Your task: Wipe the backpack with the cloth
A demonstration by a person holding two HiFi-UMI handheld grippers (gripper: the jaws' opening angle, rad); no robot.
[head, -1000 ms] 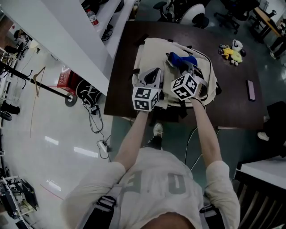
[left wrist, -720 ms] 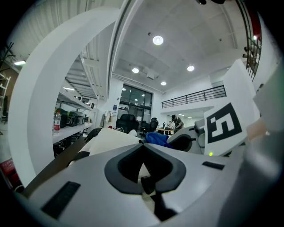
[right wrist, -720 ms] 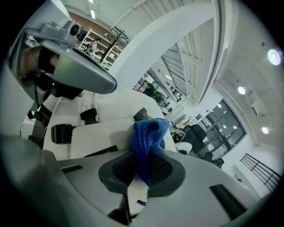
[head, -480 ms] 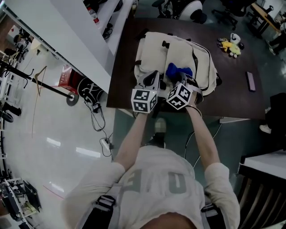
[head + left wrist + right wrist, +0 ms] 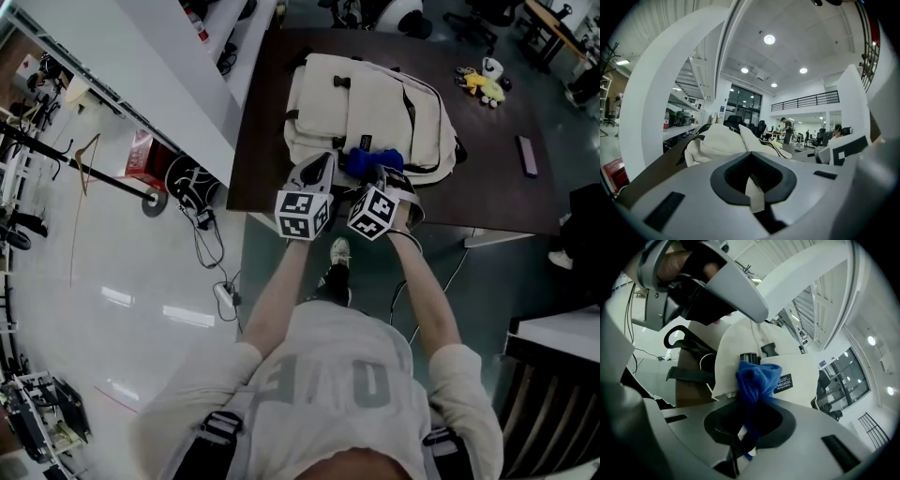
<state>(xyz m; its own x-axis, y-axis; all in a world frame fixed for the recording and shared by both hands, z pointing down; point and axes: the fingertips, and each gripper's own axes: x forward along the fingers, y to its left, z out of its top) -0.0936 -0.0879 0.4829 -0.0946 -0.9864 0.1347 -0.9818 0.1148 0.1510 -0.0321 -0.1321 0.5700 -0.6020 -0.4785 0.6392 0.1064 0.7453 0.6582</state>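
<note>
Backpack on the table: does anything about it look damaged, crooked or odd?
Nothing stands out. The backpack lies flat on the table, with no visible tear or spill. The right gripper holds the blue cloth bunched at its near edge; the left gripper pinches a cream strip of the backpack.

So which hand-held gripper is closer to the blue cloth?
Right. The right hand-held gripper pinches the blue cloth in its jaws. The left hand-held gripper is beside it, to the cloth's left, at the backpack's near edge.
</note>
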